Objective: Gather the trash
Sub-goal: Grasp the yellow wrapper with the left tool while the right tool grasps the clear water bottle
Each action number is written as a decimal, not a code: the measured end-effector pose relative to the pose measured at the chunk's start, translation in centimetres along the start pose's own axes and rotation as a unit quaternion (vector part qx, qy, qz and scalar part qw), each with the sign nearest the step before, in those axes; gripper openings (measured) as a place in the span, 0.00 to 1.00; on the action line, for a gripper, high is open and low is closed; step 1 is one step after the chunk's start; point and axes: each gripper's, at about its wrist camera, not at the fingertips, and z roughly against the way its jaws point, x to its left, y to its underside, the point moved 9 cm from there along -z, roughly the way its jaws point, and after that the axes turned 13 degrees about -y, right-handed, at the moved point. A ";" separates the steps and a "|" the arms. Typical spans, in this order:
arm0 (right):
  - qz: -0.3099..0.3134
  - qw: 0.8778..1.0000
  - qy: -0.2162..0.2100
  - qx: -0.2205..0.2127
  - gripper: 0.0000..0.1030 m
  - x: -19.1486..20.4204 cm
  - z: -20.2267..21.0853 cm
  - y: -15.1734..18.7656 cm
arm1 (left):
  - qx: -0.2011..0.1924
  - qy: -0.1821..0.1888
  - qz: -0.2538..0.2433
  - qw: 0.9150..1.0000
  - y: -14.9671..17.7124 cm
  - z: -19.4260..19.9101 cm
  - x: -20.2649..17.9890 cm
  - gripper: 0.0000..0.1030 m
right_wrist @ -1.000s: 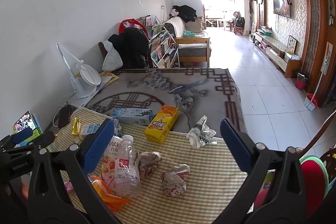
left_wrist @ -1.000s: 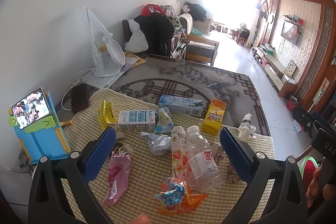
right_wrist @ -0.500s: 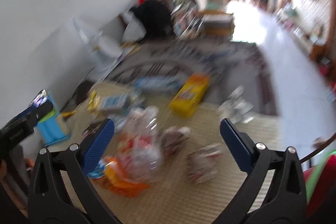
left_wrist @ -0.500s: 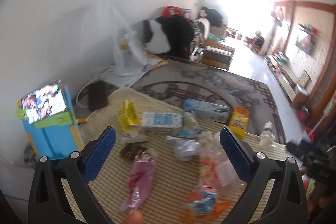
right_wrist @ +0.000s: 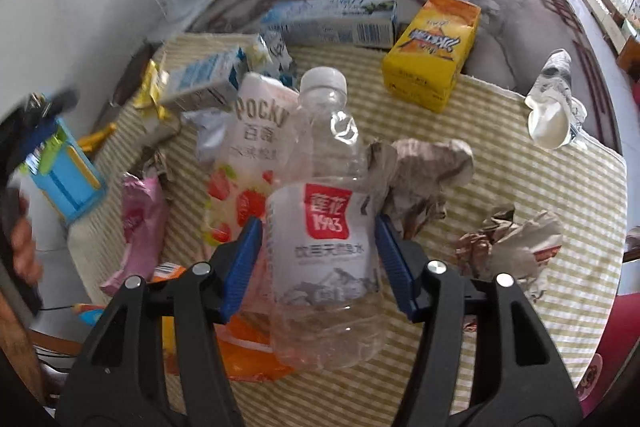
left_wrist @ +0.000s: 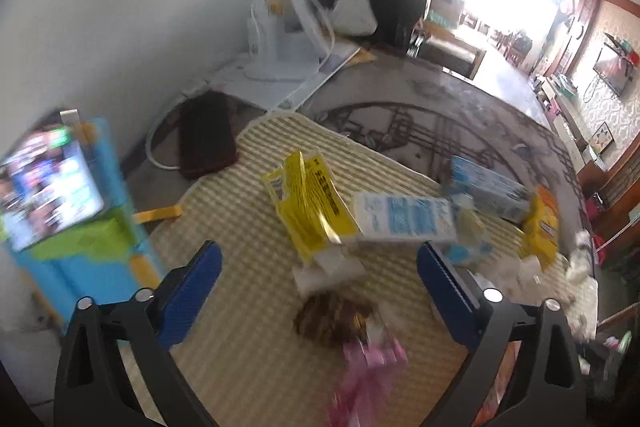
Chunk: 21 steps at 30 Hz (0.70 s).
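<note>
My right tool (right_wrist: 318,251) points down at the clear plastic bottle (right_wrist: 324,227), which lies on the striped mat (right_wrist: 520,327) with its white cap towards the far side. The jaws are closing, one blue pad (right_wrist: 242,263) on either side of the bottle's white label. The pads sit right at the label's edges, but I cannot tell whether they press on it yet, so I count the tool as not yet pinching. The bottle lies partly over a strawberry snack pouch (right_wrist: 248,163) and an orange wrapper (right_wrist: 240,351). To its right are two crumpled paper balls (right_wrist: 424,171), the nearer one touching the bottle. Beyond it stand a yellow carton (right_wrist: 432,55) and a long blue and white box (right_wrist: 332,19), and a crushed paper cup (right_wrist: 554,107) lies at the mat's right edge.

My left tool (left_wrist: 320,291) hangs over the left part of the same mat, jaws spread wide though closing a little, nothing pinched. Between its pads I see a brown crumpled wrapper (left_wrist: 332,315), with a pink wrapper (left_wrist: 372,367) just in front of it; this view is blurred. Further on lie a yellow packet (left_wrist: 312,203) and a white and blue milk carton (left_wrist: 404,219), touching each other. A dark phone (left_wrist: 204,135) lies on the desk (left_wrist: 440,131) past the mat's corner, and a blue stand (left_wrist: 72,239) bearing a lit screen stands at the left
</note>
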 end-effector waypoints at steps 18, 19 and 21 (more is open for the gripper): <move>-0.034 0.993 0.005 -0.112 0.52 2.6 5.7 -2.6 | 0.062 0.037 0.026 0.997 -2.0 -8.2 -1.5 0.39; -0.032 0.992 0.003 -0.120 0.51 2.7 6.3 -2.8 | 0.048 0.039 0.023 0.998 -2.1 -6.8 -1.2 0.39; -0.027 0.991 0.000 -0.132 0.51 2.7 7.2 -2.9 | 0.024 0.047 0.014 0.999 -1.9 -4.1 -1.4 0.39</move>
